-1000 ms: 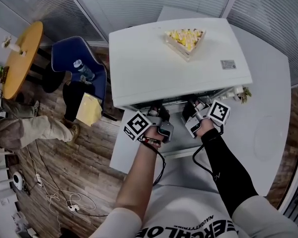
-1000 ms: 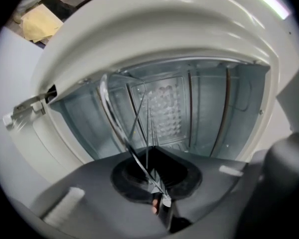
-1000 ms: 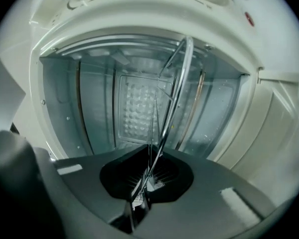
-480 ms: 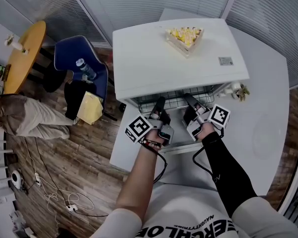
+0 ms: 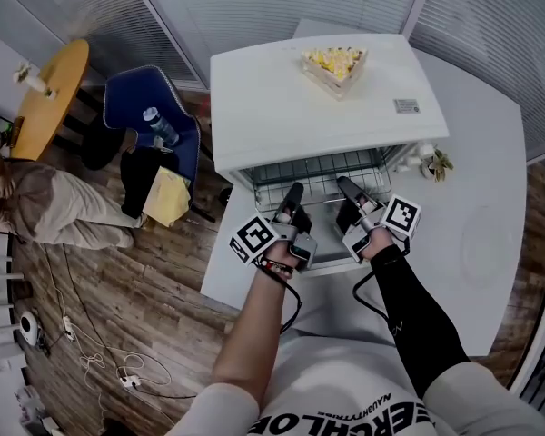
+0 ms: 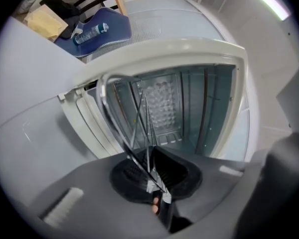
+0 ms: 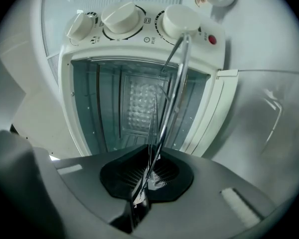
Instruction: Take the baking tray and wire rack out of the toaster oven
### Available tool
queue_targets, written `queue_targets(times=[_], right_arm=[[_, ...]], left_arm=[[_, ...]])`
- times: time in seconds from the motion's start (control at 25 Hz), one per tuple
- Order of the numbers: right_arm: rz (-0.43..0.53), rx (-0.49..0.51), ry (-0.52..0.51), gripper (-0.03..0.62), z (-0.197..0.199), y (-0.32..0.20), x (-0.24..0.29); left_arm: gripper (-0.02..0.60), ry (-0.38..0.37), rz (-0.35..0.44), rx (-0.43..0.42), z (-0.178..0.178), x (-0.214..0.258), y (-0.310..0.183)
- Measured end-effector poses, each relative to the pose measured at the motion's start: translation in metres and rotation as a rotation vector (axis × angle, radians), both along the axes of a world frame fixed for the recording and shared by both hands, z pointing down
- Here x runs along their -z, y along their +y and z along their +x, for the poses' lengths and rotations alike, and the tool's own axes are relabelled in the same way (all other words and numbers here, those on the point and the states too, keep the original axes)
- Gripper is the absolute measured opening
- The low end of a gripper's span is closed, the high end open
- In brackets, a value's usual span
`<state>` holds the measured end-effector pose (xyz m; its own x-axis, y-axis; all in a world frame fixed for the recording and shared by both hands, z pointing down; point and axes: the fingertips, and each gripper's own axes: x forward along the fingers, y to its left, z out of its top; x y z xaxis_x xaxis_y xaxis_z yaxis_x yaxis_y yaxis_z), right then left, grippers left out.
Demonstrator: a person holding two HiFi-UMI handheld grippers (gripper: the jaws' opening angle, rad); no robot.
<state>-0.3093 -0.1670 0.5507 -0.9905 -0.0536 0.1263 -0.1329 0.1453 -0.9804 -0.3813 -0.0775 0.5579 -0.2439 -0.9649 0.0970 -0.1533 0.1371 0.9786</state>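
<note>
right now my left gripper [image 5: 294, 192] and right gripper [image 5: 343, 186] each have their fingers clamped on the near edge of the wire rack [image 5: 316, 167], one on each side of its middle. the rack sticks partway out of the white toaster oven [image 5: 318, 107] on the desk [image 5: 490, 198].
</note>
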Motion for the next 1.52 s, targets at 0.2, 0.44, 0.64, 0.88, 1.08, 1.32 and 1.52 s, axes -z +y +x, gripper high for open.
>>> queue_targets(times=[0.2,0.44,0.64,0.88,1.08,1.32,1.52], right_arm=[[-0.001,-0.002,-0.001,0.009,0.007,0.005,-0.001],[-0.001,0.010,-0.015,0.009,0.013,0.011,-0.001],[0.008,0.014,0.005,0.009,0.024,0.018,-0.001],[0.012,0.019,0.007,0.010,0.035,0.025,-0.002],[0.017,0.026,-0.001,0.011,0.045,0.032,0.000],[0.015,0.020,-0.019,0.009,0.053,0.038,0.004],[0.014,0.022,-0.018,0.009,0.059,0.043,0.001]], left_arm=[[0.061,0.004,0.010,-0.005,0.007,-0.001,0.004],[0.063,0.000,0.002,-0.017,0.015,-0.001,0.011],[0.063,-0.006,-0.003,-0.027,0.025,-0.001,0.017],[0.063,-0.012,-0.007,-0.046,0.036,-0.001,0.025],[0.061,-0.013,-0.007,-0.065,0.048,0.001,0.031],[0.063,-0.014,0.003,-0.074,0.056,0.004,0.038],[0.063,-0.014,0.009,-0.087,0.064,0.002,0.041]])
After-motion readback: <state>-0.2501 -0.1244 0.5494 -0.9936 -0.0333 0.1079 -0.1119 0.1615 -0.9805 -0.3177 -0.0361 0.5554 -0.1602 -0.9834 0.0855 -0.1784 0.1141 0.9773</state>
